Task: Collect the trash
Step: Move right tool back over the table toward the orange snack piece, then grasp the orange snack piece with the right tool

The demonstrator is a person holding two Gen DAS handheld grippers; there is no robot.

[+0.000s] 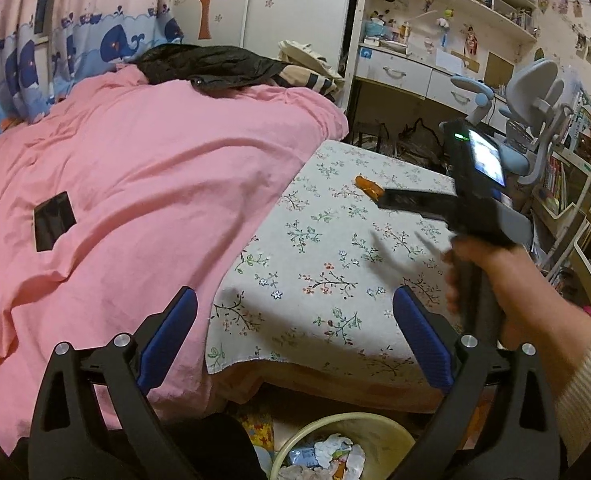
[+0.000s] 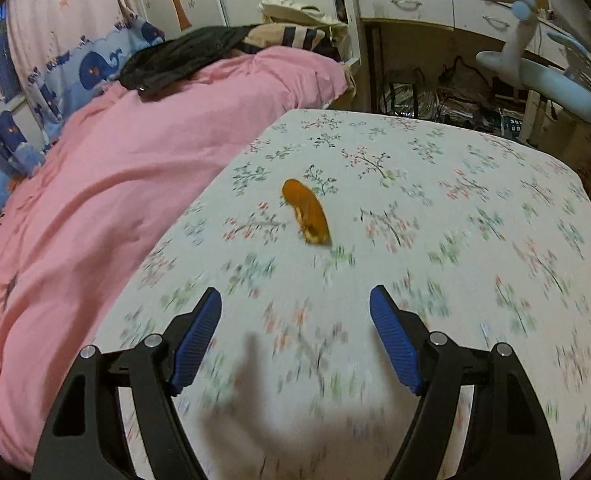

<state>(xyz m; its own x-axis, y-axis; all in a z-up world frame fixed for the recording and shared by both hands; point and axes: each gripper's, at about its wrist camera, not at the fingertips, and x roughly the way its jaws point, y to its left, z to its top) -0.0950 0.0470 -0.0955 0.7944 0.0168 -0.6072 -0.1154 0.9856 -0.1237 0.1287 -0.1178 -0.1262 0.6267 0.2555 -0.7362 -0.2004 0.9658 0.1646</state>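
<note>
One orange peel strip (image 2: pixel 306 211), curved, brownish at its near end, on floral tablecloth (image 2: pixel 435 216). Right gripper (image 2: pixel 295 336) & left gripper (image 1: pixel 295 332): jaws wide apart, empty.

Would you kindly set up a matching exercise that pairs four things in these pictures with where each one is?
Things:
1. orange peel
2. trash bin
3. black jacket
4. left gripper

Places:
A. on the pink blanket, at the far end of the bed
B. on the floor below the table edge, holding crumpled paper
C. on the floral tablecloth
D. open and empty, above the near table edge

Pairs: 1-C, 2-B, 3-A, 4-D
</note>
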